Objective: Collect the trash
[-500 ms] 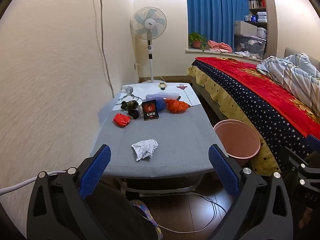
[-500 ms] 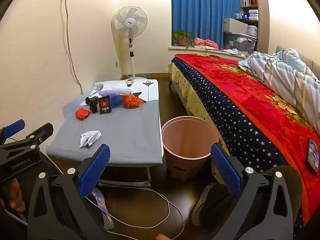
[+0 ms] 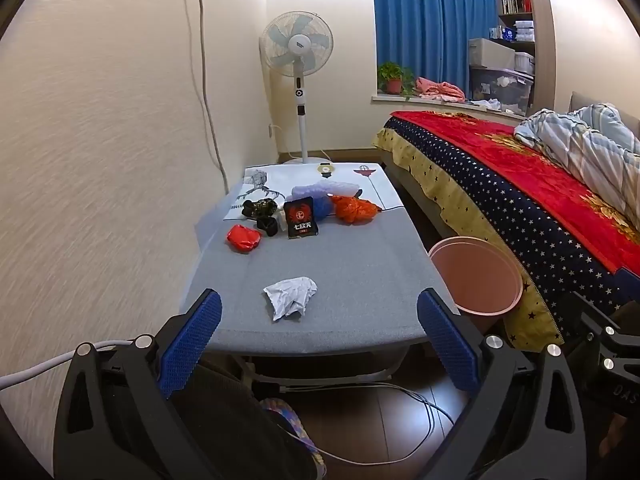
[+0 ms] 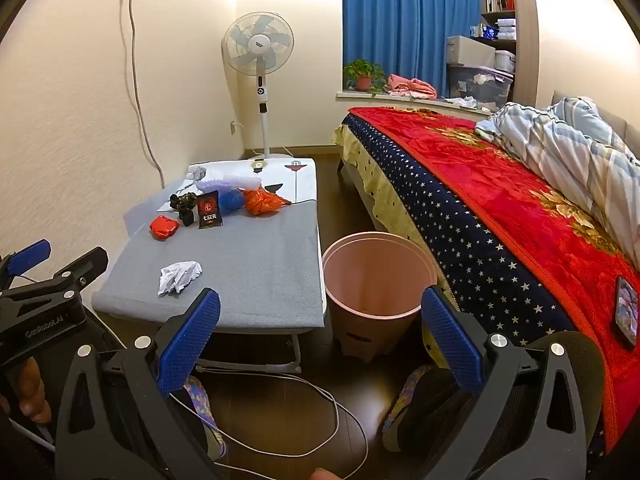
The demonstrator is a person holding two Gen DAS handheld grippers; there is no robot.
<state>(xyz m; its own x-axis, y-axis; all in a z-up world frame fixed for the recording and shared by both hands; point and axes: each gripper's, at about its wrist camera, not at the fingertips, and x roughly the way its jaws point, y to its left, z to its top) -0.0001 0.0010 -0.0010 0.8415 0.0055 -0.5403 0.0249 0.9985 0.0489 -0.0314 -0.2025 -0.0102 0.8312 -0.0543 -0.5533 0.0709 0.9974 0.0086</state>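
Note:
A crumpled white paper [image 3: 291, 297] lies near the front edge of the low grey table [image 3: 360, 264]; it also shows in the right wrist view [image 4: 180, 276]. Farther back lie a red wrapper [image 3: 243, 238], a black snack packet [image 3: 301, 223], an orange bag [image 3: 354, 209], a blue bag [image 3: 322, 205] and dark scraps [image 3: 260, 208]. A pink bin [image 4: 376, 280] stands on the floor right of the table. My left gripper [image 3: 319, 344] is open and empty, just short of the table's front edge. My right gripper [image 4: 320, 344] is open and empty, above the floor before the bin.
A bed with a red blanket [image 4: 500, 200] runs along the right, a phone [image 4: 626, 312] on it. A standing fan [image 3: 298, 52] is behind the table. White cables [image 4: 304, 412] and slippers [image 4: 200, 404] lie on the dark floor. A wall is at the left.
Both views have hardly shifted; the left gripper has edged slightly closer to the table. Both grippers stay open.

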